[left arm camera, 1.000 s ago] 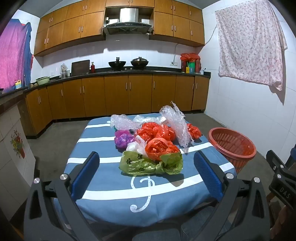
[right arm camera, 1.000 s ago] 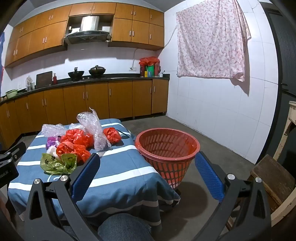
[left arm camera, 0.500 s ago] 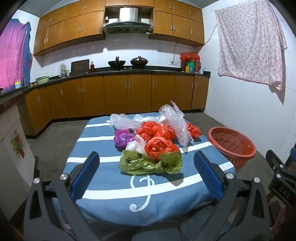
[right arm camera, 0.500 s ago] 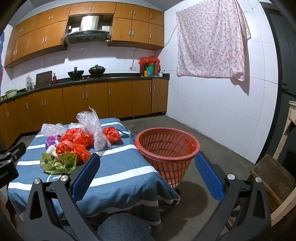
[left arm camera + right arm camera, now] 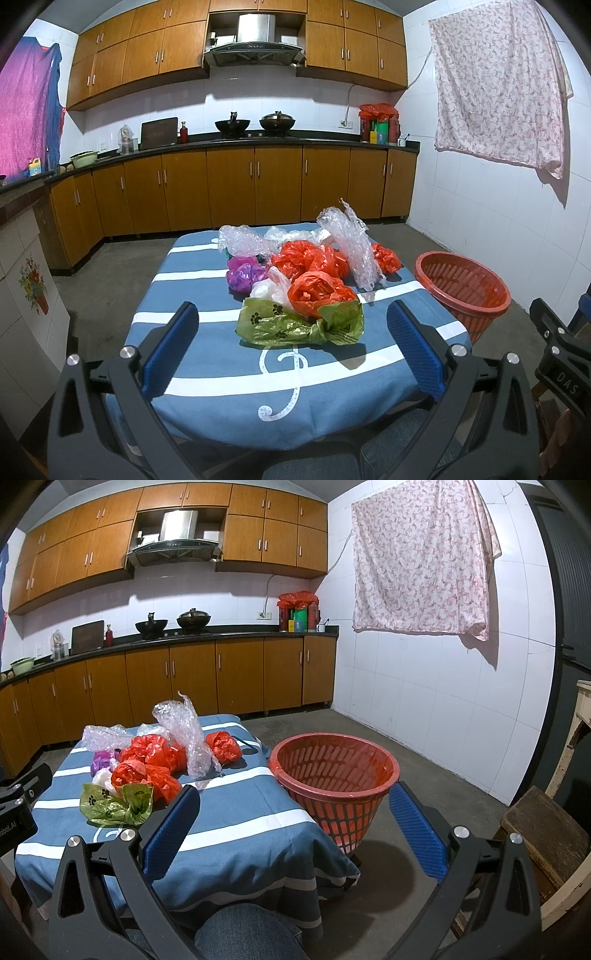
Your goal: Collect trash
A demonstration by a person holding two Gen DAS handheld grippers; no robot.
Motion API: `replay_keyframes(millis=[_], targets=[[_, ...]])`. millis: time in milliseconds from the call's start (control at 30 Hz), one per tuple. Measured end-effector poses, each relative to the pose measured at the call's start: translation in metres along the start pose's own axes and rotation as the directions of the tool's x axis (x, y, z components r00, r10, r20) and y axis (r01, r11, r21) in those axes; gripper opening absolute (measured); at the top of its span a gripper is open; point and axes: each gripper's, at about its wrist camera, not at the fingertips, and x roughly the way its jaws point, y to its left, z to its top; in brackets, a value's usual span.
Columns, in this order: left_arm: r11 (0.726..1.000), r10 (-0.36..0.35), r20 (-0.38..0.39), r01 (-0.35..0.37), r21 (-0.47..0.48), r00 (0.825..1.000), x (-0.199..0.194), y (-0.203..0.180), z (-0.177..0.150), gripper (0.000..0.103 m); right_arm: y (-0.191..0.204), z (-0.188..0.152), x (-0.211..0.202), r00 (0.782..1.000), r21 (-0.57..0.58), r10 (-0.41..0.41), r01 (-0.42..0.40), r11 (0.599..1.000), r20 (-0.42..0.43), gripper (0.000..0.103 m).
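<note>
A heap of crumpled plastic bags point(image 5: 310, 284), red, green, purple, white and clear, lies at the centre of a table point(image 5: 207, 373) draped in a blue cloth with white stripes. A red slatted basket point(image 5: 334, 771) stands on the floor just beside the table, at 3 o'clock from the heap. The left gripper point(image 5: 291, 350) and right gripper point(image 5: 293, 832) both hover with fingers spread wide, holding nothing.

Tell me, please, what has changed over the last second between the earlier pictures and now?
Nothing visibly changed. Both grippers, left and right, stay open and empty, short of the bags heaped on the table; the basket stands where it was.
</note>
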Motion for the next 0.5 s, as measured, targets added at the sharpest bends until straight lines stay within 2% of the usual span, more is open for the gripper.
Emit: replay_keyframes(millis=[500], targets=[[1.0,-0.001,-0.003,0.001,-0.001,1.0,0.0015,0.0008,0.0007,0.099,0.0022,-0.0003,0.0017,1.0,0.0,0.0,0.0,1.0,-0.002,0.101]])
